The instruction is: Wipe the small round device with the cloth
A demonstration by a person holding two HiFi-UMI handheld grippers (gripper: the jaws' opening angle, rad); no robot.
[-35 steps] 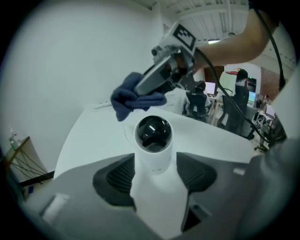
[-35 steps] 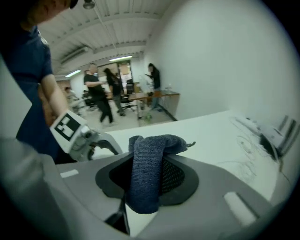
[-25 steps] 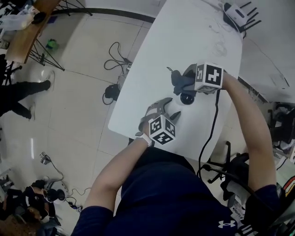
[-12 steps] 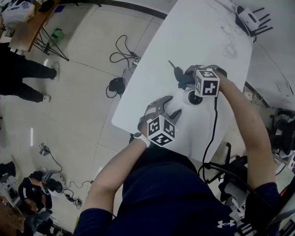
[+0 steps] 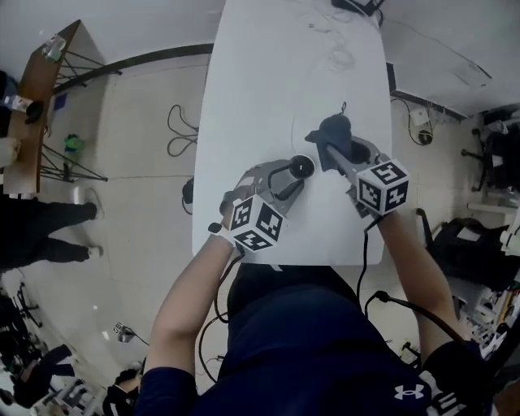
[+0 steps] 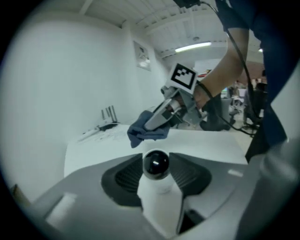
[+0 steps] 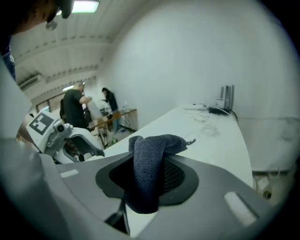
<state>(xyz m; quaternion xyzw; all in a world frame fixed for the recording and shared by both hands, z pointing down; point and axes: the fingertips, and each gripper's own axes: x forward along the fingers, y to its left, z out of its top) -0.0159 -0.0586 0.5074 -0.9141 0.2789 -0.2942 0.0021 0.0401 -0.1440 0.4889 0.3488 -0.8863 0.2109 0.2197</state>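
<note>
The small round device (image 5: pixel 302 168), a white body with a glossy black dome (image 6: pixel 156 163), sits between the jaws of my left gripper (image 5: pixel 294 177), raised a little off the white table (image 5: pixel 268 73). Those jaws have just been closing and now press on the white body (image 6: pixel 159 197). My right gripper (image 5: pixel 331 152) is shut on the dark blue cloth (image 5: pixel 335 132), which bulges out of its jaws (image 7: pixel 150 168). The cloth hangs just right of the device, apart from it. The left gripper view shows the cloth (image 6: pixel 143 132) behind the dome.
Thin cables (image 5: pixel 337 57) and a black box (image 5: pixel 357 6) lie at the table's far end. A black cable (image 5: pixel 363 268) trails from the right gripper over the near edge. People stand on the floor at the left (image 5: pixel 41 236), near a wooden table (image 5: pixel 41 89).
The left gripper has closed on the device and lifted it. The right gripper with the cloth has come off the device and now sits to its right. The head camera has swung.
</note>
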